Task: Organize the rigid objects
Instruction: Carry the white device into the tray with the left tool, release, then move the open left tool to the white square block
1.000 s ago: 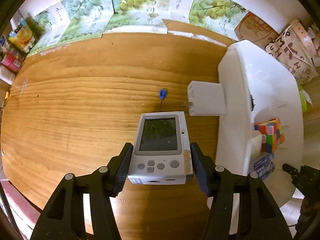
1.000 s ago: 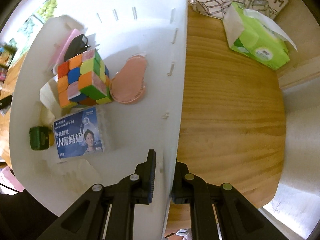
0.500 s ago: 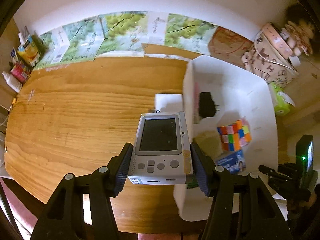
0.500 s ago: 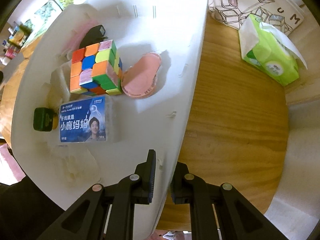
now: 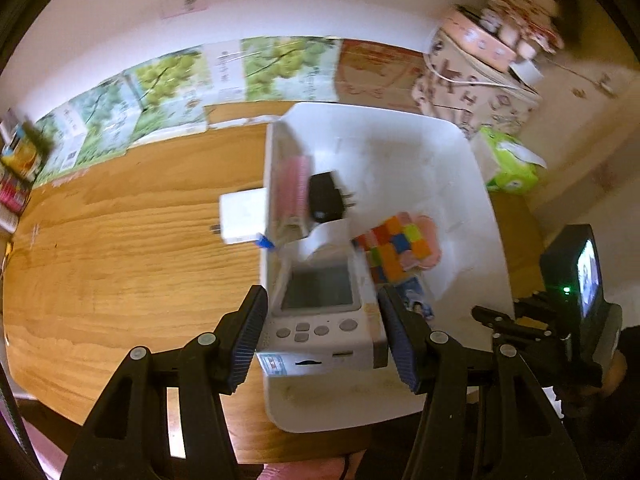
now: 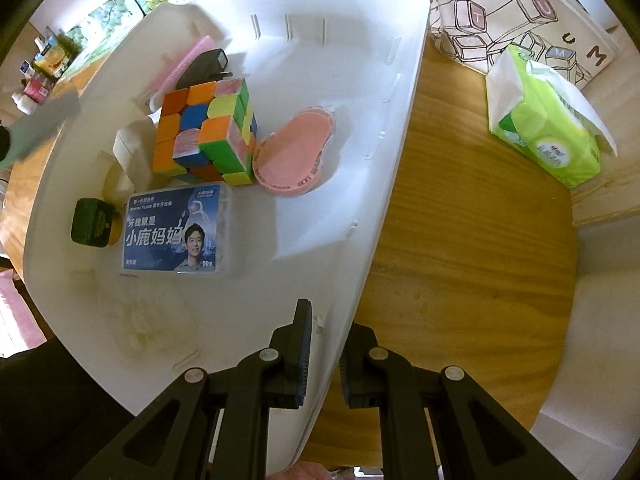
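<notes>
A grey handheld game console [image 5: 320,320] sits between the pads of my left gripper [image 5: 322,295], which press its sides while the jaws are closing. It hangs above the near left part of the white bin [image 5: 400,152]. My right gripper [image 6: 325,334] is shut on the bin's near rim [image 6: 340,280], one finger inside and one outside. In the bin lie a colourful puzzle cube [image 6: 208,128], a pink oval case [image 6: 296,156], a blue floss box [image 6: 176,232], a black charger [image 6: 204,66], a pink comb [image 6: 184,64] and a small dark green box [image 6: 92,222].
A white plug adapter [image 5: 242,216] and a small blue item [image 5: 266,242] lie on the wooden table [image 5: 120,260] just left of the bin. A green tissue pack [image 6: 548,128] and a printed tote bag [image 6: 520,12] stand to the bin's right. Fruit cartons [image 5: 160,92] line the wall.
My left gripper carried the console rightwards and upwards, from above the bare table to above the bin. The right gripper kept its hold on the rim and rolled slightly.
</notes>
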### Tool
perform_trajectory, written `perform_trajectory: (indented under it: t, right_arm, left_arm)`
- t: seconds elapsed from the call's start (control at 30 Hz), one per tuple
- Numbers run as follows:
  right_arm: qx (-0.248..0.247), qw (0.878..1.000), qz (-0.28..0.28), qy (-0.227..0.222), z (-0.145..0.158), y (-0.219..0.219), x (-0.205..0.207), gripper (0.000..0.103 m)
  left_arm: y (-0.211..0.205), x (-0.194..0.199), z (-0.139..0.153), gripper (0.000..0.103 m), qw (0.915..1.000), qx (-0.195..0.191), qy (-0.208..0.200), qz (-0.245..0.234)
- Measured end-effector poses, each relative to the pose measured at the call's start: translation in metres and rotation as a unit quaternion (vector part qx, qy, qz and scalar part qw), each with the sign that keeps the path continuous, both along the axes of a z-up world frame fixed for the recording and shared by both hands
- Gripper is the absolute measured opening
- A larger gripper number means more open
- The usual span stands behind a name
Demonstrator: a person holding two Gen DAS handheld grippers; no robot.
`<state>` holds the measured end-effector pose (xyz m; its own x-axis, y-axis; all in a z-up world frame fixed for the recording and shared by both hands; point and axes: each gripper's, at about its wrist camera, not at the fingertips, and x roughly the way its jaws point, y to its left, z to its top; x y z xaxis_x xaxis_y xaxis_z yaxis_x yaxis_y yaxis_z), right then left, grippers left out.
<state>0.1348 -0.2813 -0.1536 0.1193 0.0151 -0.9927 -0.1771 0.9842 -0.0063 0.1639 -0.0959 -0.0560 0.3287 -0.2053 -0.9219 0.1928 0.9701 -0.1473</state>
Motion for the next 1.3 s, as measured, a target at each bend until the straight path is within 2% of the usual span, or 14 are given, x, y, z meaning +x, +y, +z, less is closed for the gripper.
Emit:
perform_trajectory:
  t: [0.03, 0.2, 0.33, 0.57, 0.83, 1.07, 1.17, 1.3]
  right_arm:
    - [0.0, 1.0, 0.0, -0.001, 0.0, 0.0, -0.001, 0.012]
    - [-0.003, 1.0, -0.003, -0.003, -0.003, 0.0, -0.003, 0.012]
    - [-0.005, 1.0, -0.008, -0.003, -0.002, 0.001, -0.002, 0.012]
    - [-0.009, 1.0, -0.017, 0.0, -0.001, 0.001, 0.0, 0.012]
    - [-0.016, 0.999, -0.048, 0.005, -0.003, -0.003, 0.006, 0.012]
    - [-0.028, 0.996, -0.088, 0.018, -0.008, -0.007, 0.009, 0.012]
    - [-0.033, 0.993, -0.108, 0.021, -0.011, -0.009, 0.01, 0.012]
    - [-0.034, 0.99, -0.133, 0.025, -0.012, -0.014, 0.012, 0.012]
  left_arm:
    - [-0.004, -0.001, 0.003, 0.042, 1.0, -0.005, -0.004, -0.007]
    - [-0.02, -0.007, 0.015, 0.042, 0.9984, -0.017, -0.032, -0.044]
    - [-0.024, -0.008, 0.016, 0.043, 0.9977, -0.015, -0.035, -0.057]
    - [-0.003, -0.002, 0.009, 0.044, 0.9991, -0.008, -0.031, -0.027]
    - [0.049, 0.011, -0.011, 0.045, 0.9994, 0.016, -0.017, 0.025]
    - [0.085, 0.024, -0.026, 0.052, 0.9993, 0.023, -0.007, 0.027]
    - [0.097, 0.033, -0.032, 0.061, 0.9997, 0.018, -0.011, 0.01]
    - [0.104, 0.045, -0.042, 0.067, 0.999, 0.013, -0.025, -0.036]
